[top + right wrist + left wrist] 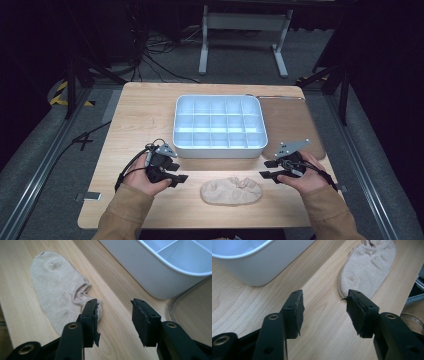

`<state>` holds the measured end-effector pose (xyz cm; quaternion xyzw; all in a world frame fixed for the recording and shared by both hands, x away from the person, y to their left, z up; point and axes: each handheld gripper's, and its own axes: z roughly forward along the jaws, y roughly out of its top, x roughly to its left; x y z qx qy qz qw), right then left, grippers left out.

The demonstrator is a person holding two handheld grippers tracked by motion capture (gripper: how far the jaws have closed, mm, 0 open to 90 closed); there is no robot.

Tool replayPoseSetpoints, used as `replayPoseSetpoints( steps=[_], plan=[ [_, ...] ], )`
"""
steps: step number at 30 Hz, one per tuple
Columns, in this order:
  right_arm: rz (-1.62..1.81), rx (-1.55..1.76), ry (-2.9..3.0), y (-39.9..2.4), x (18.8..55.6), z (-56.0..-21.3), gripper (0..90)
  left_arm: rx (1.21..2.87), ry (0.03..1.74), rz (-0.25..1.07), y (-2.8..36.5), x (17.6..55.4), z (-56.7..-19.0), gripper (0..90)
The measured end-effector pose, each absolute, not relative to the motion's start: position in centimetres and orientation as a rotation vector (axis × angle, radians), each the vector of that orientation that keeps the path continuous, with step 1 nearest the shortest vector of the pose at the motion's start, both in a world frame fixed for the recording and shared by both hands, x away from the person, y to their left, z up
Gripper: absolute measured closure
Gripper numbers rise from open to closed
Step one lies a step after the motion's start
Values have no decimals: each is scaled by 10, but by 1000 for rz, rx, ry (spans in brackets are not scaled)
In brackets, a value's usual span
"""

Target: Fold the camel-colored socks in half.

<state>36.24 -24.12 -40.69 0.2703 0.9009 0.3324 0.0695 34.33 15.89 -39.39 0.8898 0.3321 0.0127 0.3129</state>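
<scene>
A beige ankle sock (231,191) lies flat on the wooden table (135,125) near its front edge, between my two grippers. My left gripper (181,178) hovers just left of the sock, open with nothing between its pads. In the left gripper view the sock (367,267) lies ahead and to the right of the jaws. My right gripper (263,169) sits just right of the sock, also open and empty. The right gripper view has the sock (57,287) ahead and to the left, its cuff end beside the left pad (90,315).
A white divided tray (186,142) with several empty compartments stands behind the grippers at the table's middle. A brown mat (292,125) lies to its right. The tray's corner wall (259,267) is close ahead of the left gripper, and its wall (140,270) ahead of the right.
</scene>
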Motion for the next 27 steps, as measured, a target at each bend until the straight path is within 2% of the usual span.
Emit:
replayPoseSetpoints(
  steps=[9, 13, 20, 27],
  plan=[
    [974, 836, 2722, -242, 352, -404, 585, 2362, 805, 15, 140, 341, -385, 543],
    [970, 862, 2729, -246, 350, -406, 619, 2365, 778, -3, 131, 341, -383, 561],
    [941, 871, 2833, -243, 346, -411, 760, 2407, 652, 13, 110, 334, -385, 630],
    [912, 874, 2925, -235, 343, -416, 874, 2438, 690, -86, 101, 334, -396, 692]
  ],
)
